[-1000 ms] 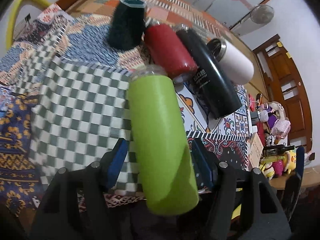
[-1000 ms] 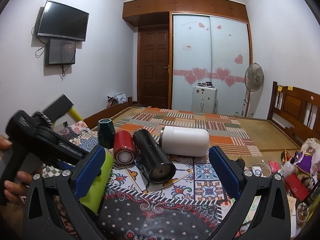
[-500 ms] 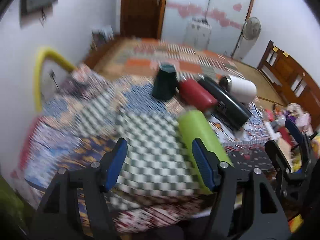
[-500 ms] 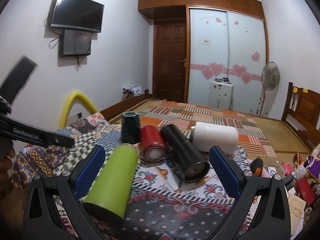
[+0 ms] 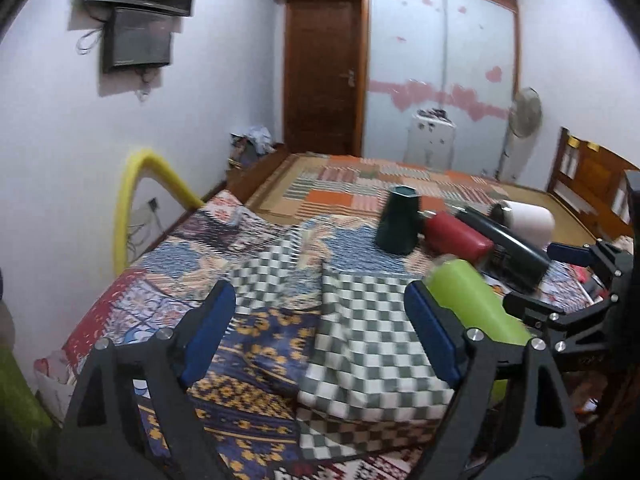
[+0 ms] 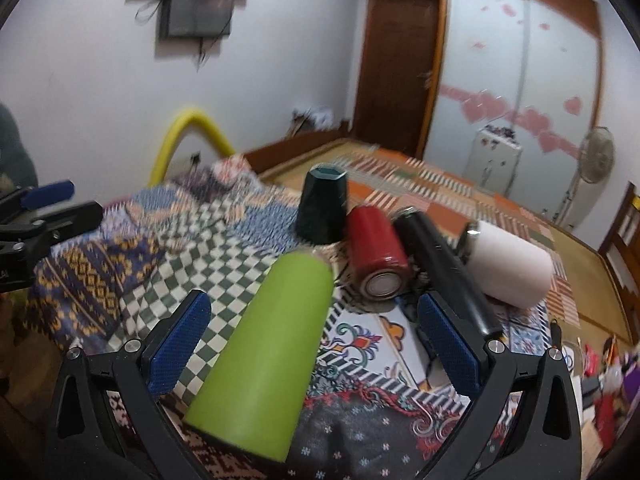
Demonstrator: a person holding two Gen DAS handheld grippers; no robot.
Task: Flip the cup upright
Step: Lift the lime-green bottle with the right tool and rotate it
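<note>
A lime-green cup (image 6: 268, 344) lies on its side on the patterned cloth, its base toward me, between the spread fingers of my right gripper (image 6: 314, 348), which is open. It also shows in the left wrist view (image 5: 476, 304), to the right of my left gripper (image 5: 320, 332), which is open and empty over the checked cloth. A dark green cup (image 6: 323, 210) stands upside down behind it. A red cup (image 6: 376, 256), a black bottle (image 6: 444, 268) and a white cup (image 6: 512, 268) lie on their sides in a row.
The table is covered with patchwork and checked cloths (image 5: 360, 344). A yellow curved tube (image 5: 136, 200) stands at the left edge by the wall. The right gripper (image 5: 576, 280) shows at the right of the left wrist view. Clutter lies on the floor to the right (image 6: 600, 380).
My left gripper has let go of the lime-green cup and drawn back to the left. My right gripper has moved left and closer, so the lying green cup now sits between its fingers.
</note>
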